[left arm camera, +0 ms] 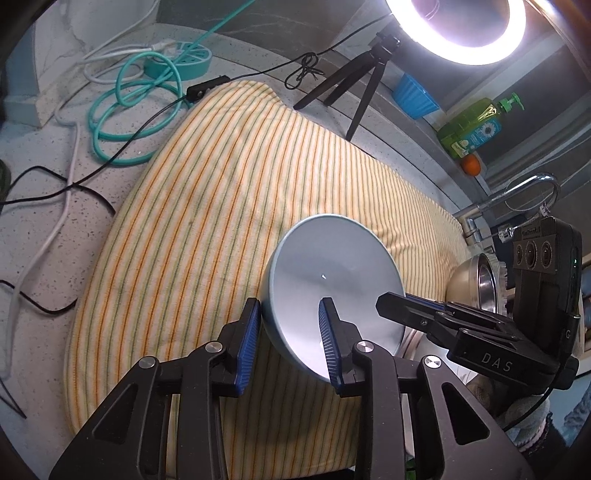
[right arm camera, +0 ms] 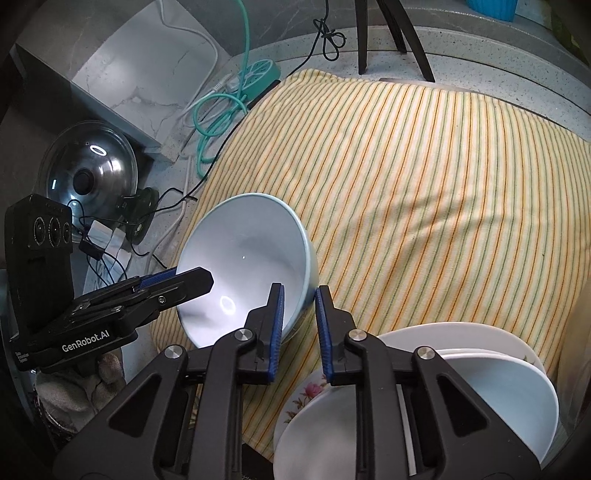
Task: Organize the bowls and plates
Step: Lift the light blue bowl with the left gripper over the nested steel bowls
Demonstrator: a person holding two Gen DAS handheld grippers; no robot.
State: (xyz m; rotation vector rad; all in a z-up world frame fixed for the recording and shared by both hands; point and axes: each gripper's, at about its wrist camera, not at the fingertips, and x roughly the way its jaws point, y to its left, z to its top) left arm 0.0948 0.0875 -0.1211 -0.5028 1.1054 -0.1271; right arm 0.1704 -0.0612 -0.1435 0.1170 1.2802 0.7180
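A pale blue bowl (left arm camera: pixel 332 280) is held tilted above the yellow striped towel (left arm camera: pixel 229 192). My left gripper (left arm camera: pixel 290 332) straddles its rim, one finger outside and one inside, with a wide gap. My right gripper (right arm camera: pixel 299 314) is closed on the opposite rim of the same bowl (right arm camera: pixel 247 258). In the right wrist view the left gripper's fingers (right arm camera: pixel 184 282) reach into the bowl from the left. A stack of white plates and a floral plate (right arm camera: pixel 443 387) sits at the lower right. A steel bowl (left arm camera: pixel 476 284) lies on its side at the towel's right edge.
A tripod (left arm camera: pixel 354 85) with a ring light (left arm camera: pixel 480 33) stands behind the towel. Teal and black cables (left arm camera: pixel 136 110) lie on the speckled counter to the left. A faucet (left arm camera: pixel 517 195), soap bottle (left arm camera: pixel 476 125) and blue cup (left arm camera: pixel 413 96) are at the right. A glass pot lid (right arm camera: pixel 88 166) leans at the left.
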